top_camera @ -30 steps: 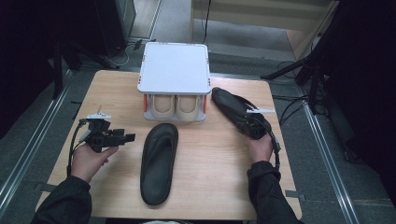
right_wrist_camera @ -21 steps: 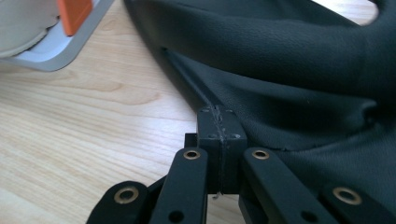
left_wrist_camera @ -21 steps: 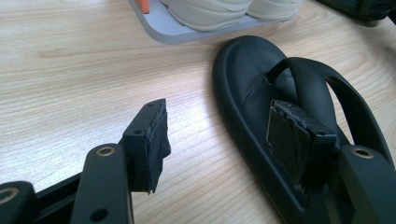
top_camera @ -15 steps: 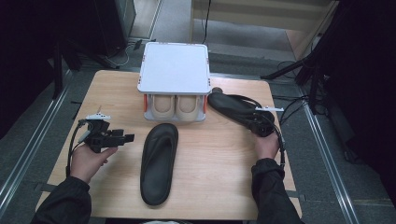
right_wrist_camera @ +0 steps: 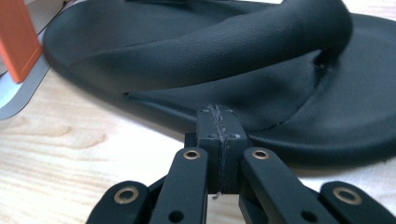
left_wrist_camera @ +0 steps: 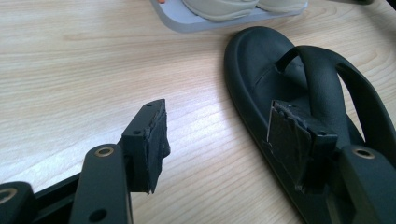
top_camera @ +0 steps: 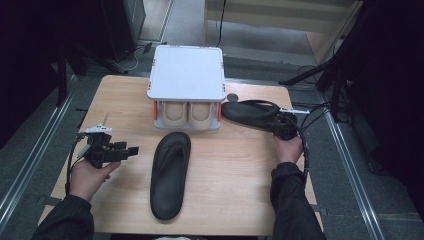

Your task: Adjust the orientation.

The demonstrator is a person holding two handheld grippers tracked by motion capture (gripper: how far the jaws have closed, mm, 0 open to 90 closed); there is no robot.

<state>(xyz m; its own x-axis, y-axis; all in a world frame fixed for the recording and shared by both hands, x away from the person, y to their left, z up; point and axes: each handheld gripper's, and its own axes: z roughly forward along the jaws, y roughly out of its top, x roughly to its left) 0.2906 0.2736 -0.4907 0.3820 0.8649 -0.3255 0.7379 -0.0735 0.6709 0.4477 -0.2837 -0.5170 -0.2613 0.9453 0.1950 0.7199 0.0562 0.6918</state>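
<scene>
Black rubber flip-flops occupy two places on the wooden table: one flip-flop lies flat at the near centre, toe toward the far side, and the second flip-flop lies at the far right, its toe end just beside the right side of the grey shoe rack, which holds a pair of beige shoes under its shelf. Compared with the high view one second ago, the second flip-flop has swung from a diagonal lie to a nearly crosswise one and has moved left toward the rack; the near flip-flop and the left hand have stayed put. The right gripper sits at the heel end of the second flip-flop; in the right gripper view its jaws are pressed together with nothing between them, and the sandal's edge lies just beyond the tips, so the move reads as a push rather than a carry. The left gripper hovers at the near left with its jaws spread, aimed at the near flip-flop. Judged from this arrangement, the sandals are being gathered by the rack, with the near one yet to be taken.
</scene>
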